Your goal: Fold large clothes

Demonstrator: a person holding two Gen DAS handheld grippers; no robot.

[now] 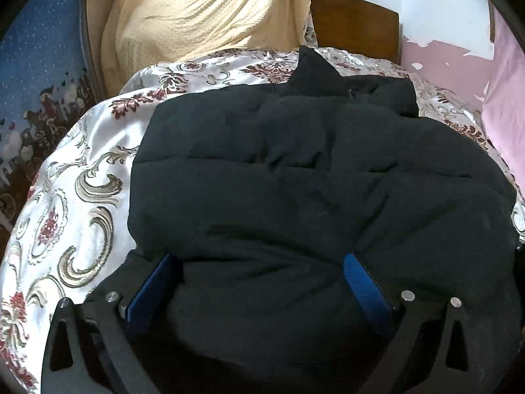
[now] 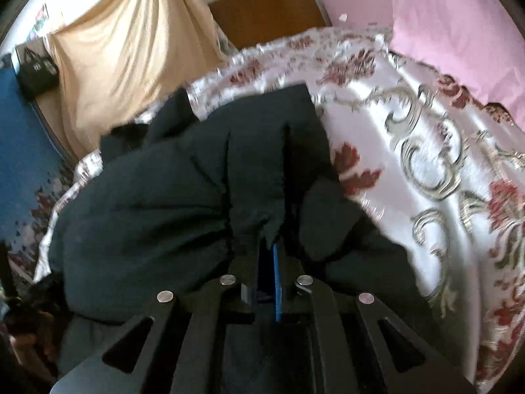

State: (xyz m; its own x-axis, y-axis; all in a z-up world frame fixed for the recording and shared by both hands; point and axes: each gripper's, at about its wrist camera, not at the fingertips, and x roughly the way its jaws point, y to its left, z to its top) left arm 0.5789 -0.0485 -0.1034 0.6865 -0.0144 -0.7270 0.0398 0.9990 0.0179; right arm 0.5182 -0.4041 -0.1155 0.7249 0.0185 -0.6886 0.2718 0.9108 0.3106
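A black padded jacket (image 1: 295,170) lies bunched on a bed with a white floral satin cover (image 1: 75,197). My left gripper (image 1: 262,262) is open, its blue-padded fingers (image 1: 361,279) spread wide around a thick bulge of the jacket's near edge. In the right wrist view the jacket (image 2: 170,197) fills the left and middle. My right gripper (image 2: 269,246) is shut on a fold of the jacket's edge, with black cloth pinched between its blue pads (image 2: 278,282). The view is blurred by motion.
A beige cloth (image 1: 197,16) hangs at the back. A wooden headboard (image 1: 354,23) stands behind the bed. A pink sheet (image 1: 505,105) lies at the right. A blue patterned fabric (image 1: 39,65) is at the left. A black bag (image 2: 36,69) sits by the beige cloth.
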